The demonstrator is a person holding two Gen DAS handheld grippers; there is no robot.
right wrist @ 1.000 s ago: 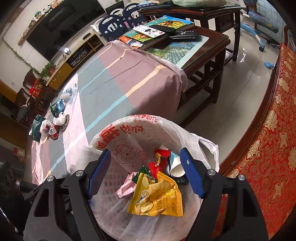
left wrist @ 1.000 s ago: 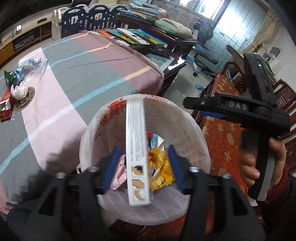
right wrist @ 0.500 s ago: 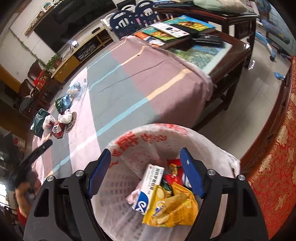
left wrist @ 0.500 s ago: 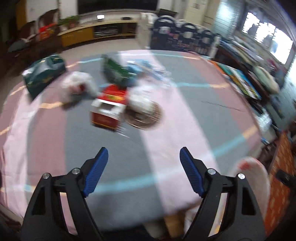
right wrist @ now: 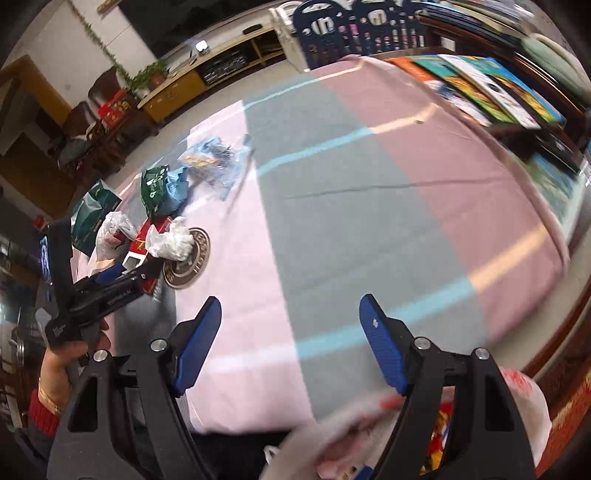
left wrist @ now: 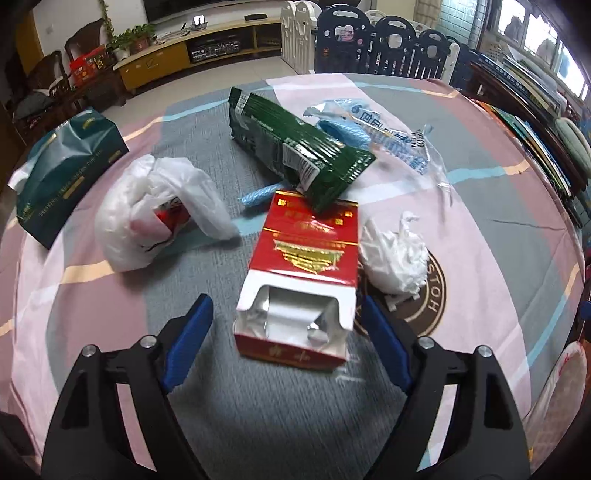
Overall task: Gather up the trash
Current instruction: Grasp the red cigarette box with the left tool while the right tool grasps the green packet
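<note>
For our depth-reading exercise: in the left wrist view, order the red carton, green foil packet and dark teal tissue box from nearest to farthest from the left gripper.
1. Red open-topped cardboard carton: between the closing left gripper fingers.
2. Green foil packet: behind the carton.
3. Dark teal tissue box: far left.

Light level: bright, even daylight in both views.
Source: windows (left wrist: 532,22) at the upper right of the left wrist view, overexposed.
Glare: sheen on the green wrapper (left wrist: 295,144) and the white plastic bag (left wrist: 155,206).
Shadows: soft and short.
Blur: left view sharp at centre, smeared along the lower bench (left wrist: 258,406); right view motion-blurred, worst at the lower right.
Distortion: strong fisheye curvature, dark vignette in all corners.
</note>
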